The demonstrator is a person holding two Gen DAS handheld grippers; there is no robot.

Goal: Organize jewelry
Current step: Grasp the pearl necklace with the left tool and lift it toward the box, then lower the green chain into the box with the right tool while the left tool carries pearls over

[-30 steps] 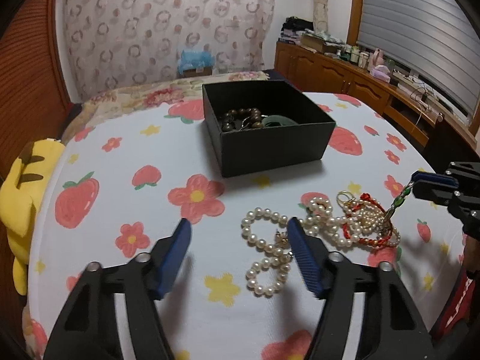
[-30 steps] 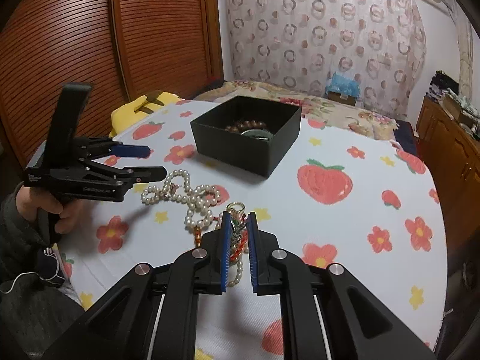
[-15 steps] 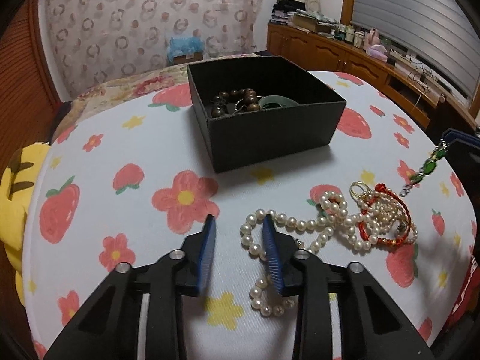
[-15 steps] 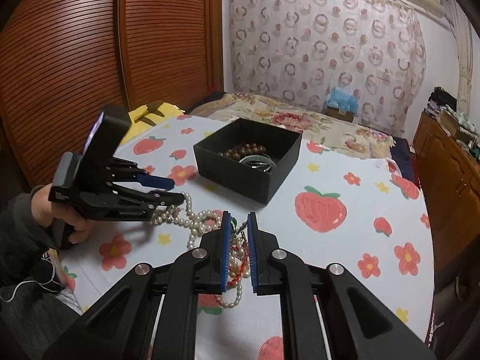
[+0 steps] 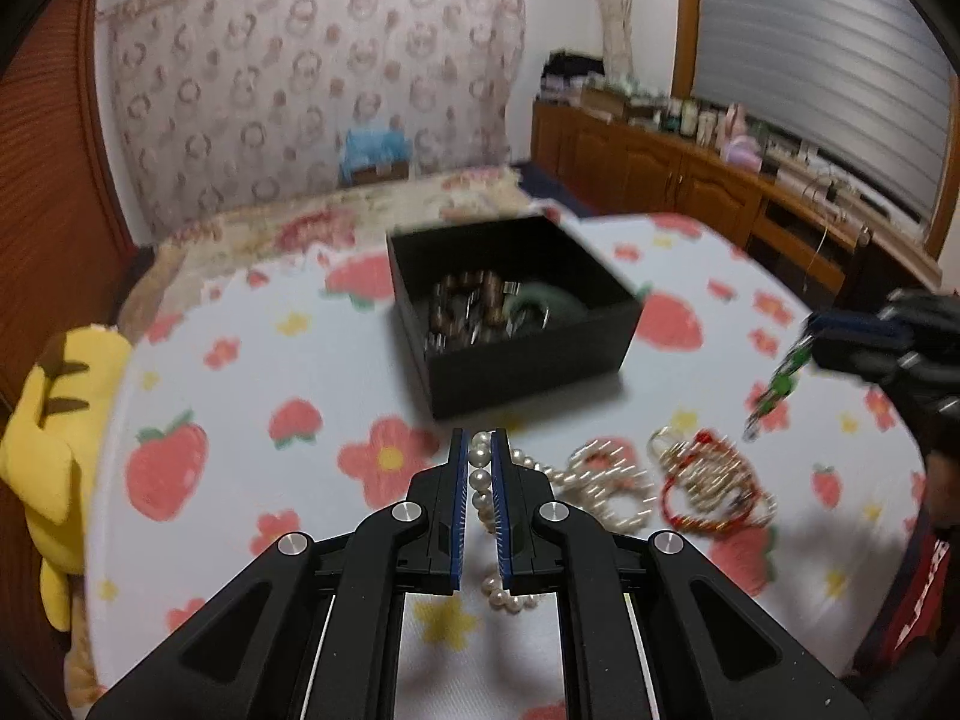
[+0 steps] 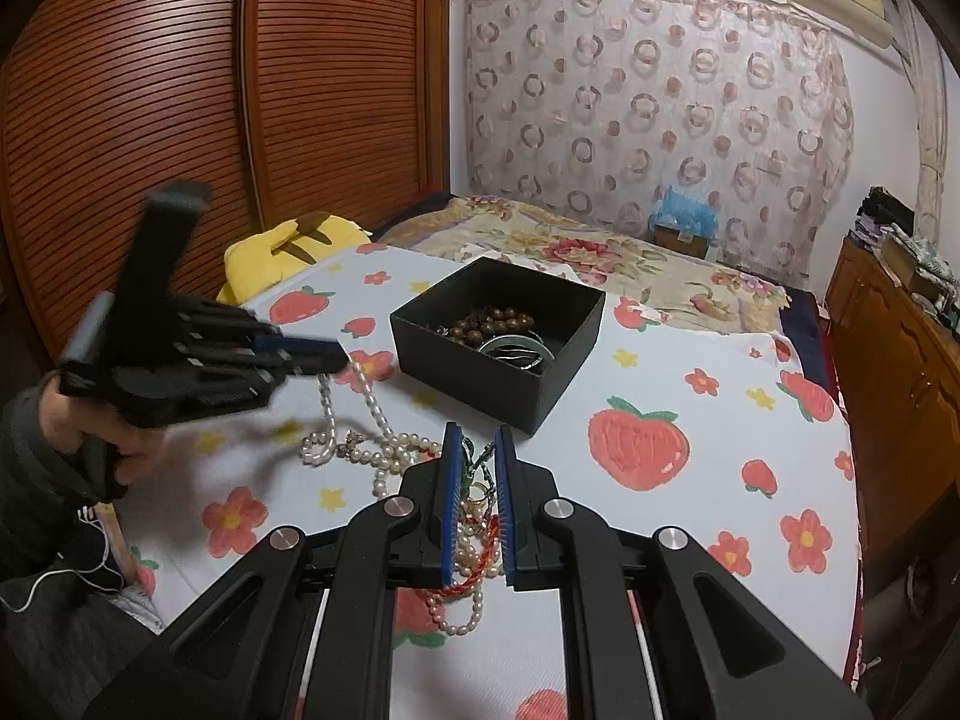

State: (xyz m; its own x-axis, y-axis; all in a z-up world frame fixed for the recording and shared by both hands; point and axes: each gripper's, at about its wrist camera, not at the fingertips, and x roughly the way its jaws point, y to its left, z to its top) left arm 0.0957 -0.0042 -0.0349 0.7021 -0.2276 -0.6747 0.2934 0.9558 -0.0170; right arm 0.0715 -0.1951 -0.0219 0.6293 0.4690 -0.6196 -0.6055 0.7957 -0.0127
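**Both Tools Loaded; Black Box Lies Ahead**

The left tool (image 5: 478, 444) has just been closing, and its blue pads are now pressed together on the white pearl strand (image 5: 480, 483), which runs between them along the tool's own axis. From the grip the strand trails toward 4 o'clock and joins the loose heap of pearl loops, gold ring and red cord bracelet (image 5: 711, 489) on the strawberry-print surface (image 5: 240, 372).

The right tool (image 6: 477, 450) is pressed nearly together, pinching a thin green bead dangle (image 5: 780, 381), which hangs from its tips clear of the surface in the left wrist view.

The open black square cardboard box (image 5: 510, 324) lies at 12 o'clock from the left tool, just beyond its tips. In the right wrist view the same box (image 6: 498, 336) also sits at 12 o'clock. Brown wooden beads (image 6: 492, 321) and a pale green bangle (image 5: 543, 300) already rest inside it.

Judgement: the left tool is nearer the box. The strand's free end remains tangled in the heap, so a lift may drag the other pieces.

No legible brand or label; red lettering at the lower right edge is too cropped to read.
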